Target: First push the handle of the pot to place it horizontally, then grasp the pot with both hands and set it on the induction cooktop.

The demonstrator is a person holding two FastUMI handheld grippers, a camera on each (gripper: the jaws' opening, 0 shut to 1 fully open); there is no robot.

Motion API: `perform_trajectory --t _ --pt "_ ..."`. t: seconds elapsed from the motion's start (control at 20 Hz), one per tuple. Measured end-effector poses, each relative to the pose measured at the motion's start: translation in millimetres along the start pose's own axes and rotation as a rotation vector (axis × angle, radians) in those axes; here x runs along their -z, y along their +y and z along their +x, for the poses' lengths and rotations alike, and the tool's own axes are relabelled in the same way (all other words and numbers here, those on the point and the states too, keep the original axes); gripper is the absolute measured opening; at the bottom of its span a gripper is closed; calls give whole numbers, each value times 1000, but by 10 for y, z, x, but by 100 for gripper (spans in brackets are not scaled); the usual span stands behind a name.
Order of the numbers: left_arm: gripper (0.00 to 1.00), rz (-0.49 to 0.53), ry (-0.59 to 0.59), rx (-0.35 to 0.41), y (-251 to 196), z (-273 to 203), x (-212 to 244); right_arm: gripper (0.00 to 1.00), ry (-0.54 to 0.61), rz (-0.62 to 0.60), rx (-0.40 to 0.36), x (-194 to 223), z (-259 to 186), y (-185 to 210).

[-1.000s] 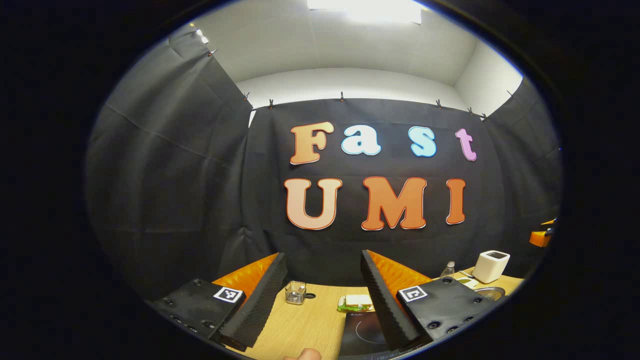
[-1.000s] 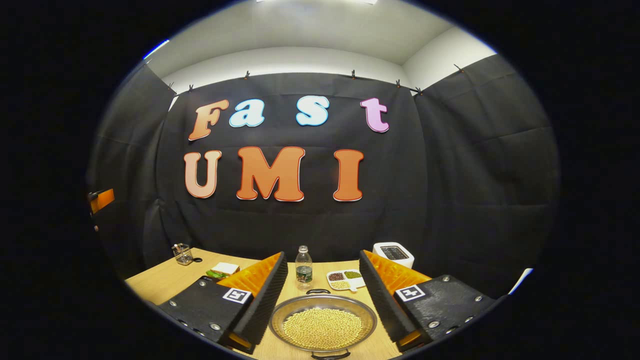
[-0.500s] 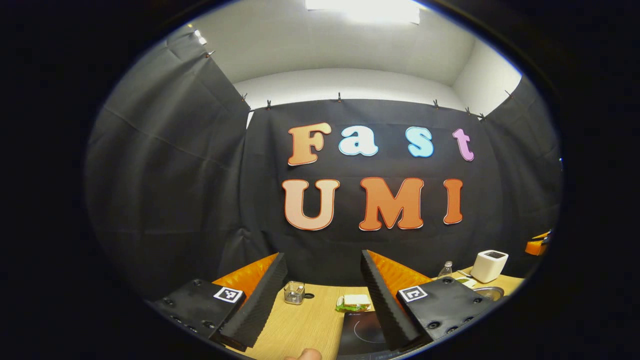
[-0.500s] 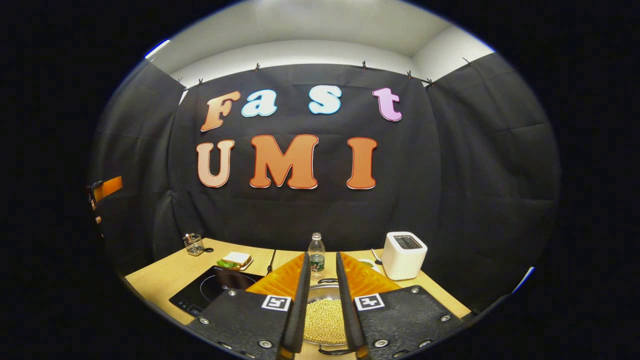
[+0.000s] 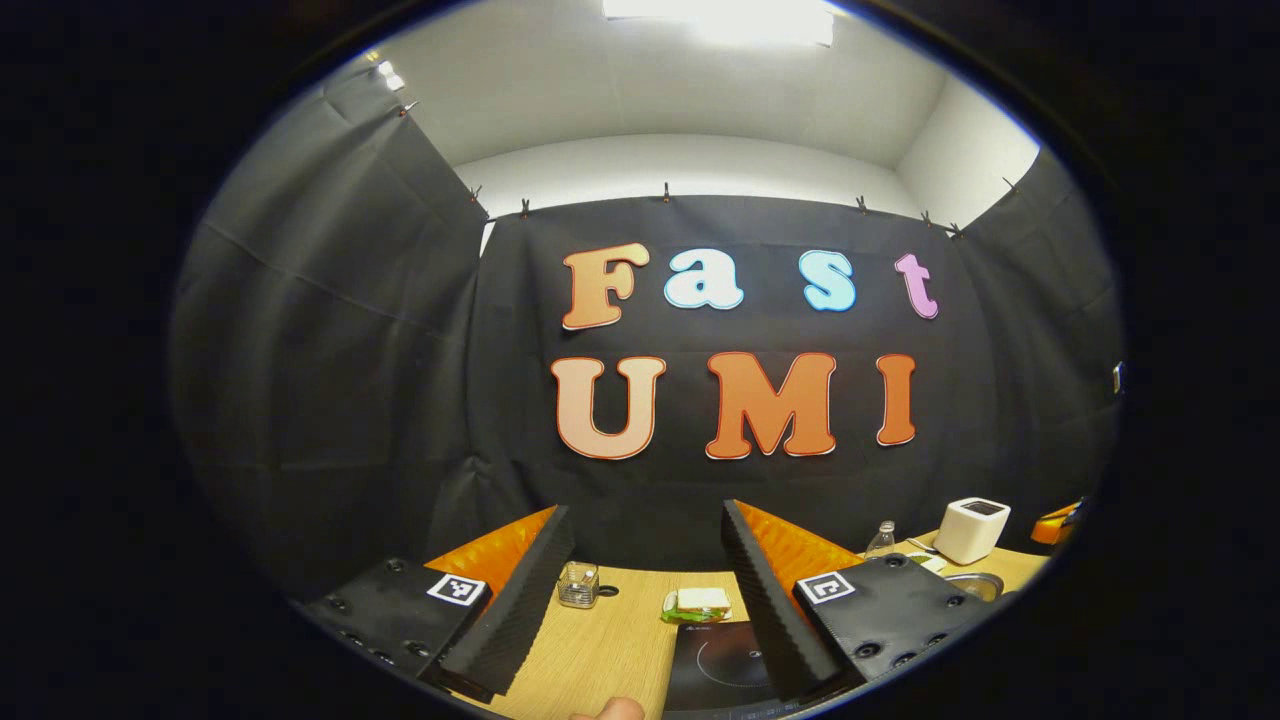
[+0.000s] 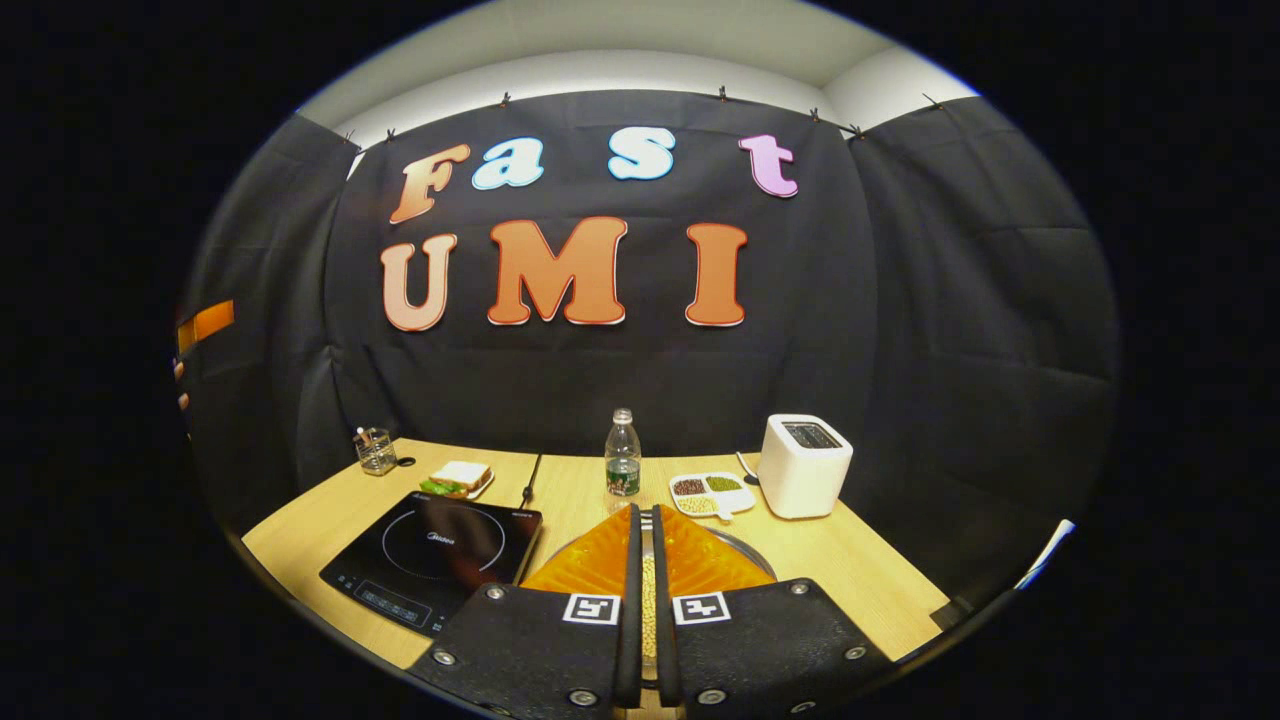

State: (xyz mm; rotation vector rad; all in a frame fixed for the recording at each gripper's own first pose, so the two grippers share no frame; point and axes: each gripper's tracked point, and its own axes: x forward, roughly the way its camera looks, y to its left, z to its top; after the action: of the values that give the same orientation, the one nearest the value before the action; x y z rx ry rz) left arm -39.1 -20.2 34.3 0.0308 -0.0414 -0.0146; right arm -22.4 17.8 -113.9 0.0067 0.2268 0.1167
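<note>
My right gripper [image 6: 645,570] has its fingers drawn together until only a thin slit is left between them, and nothing is pinched in that slit; through it I see the pale beans in the pot [image 6: 745,553]. The pot sits on the wooden table [image 6: 860,575] directly below and in front of that gripper, its metal rim curving out to the right of my fingers. Its handles are hidden under the fingers, so I cannot tell which way they point now. The induction cooktop [image 6: 435,555] lies just to the left of the pot, close beside it, so the carry I am heading for runs leftward and is short. My left gripper [image 5: 645,590] has its fingers wide apart and empty, and it hangs over the cooktop's side of the table, with the dark cooktop [image 5: 725,655] between and under its fingers and the pot's rim [image 5: 968,582] off to its right edge. I judge the right gripper far the nearer to the pot, so the handle push falls to it, and the left must come rightward to share the lift.
</note>
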Motion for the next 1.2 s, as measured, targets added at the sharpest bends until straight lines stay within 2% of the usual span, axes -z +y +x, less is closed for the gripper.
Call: perform_trajectory --t 0.4,0.9,1.2 --pt "98 28 -4 2 -83 31 -9 6 138 -29 -26 679 71 96" --pt "98 31 7 23 -210 30 11 6 338 -7 -102 1540 28 307" --pt "99 28 11 14 -168 41 13 5 438 -9 -116 1913 -32 328"
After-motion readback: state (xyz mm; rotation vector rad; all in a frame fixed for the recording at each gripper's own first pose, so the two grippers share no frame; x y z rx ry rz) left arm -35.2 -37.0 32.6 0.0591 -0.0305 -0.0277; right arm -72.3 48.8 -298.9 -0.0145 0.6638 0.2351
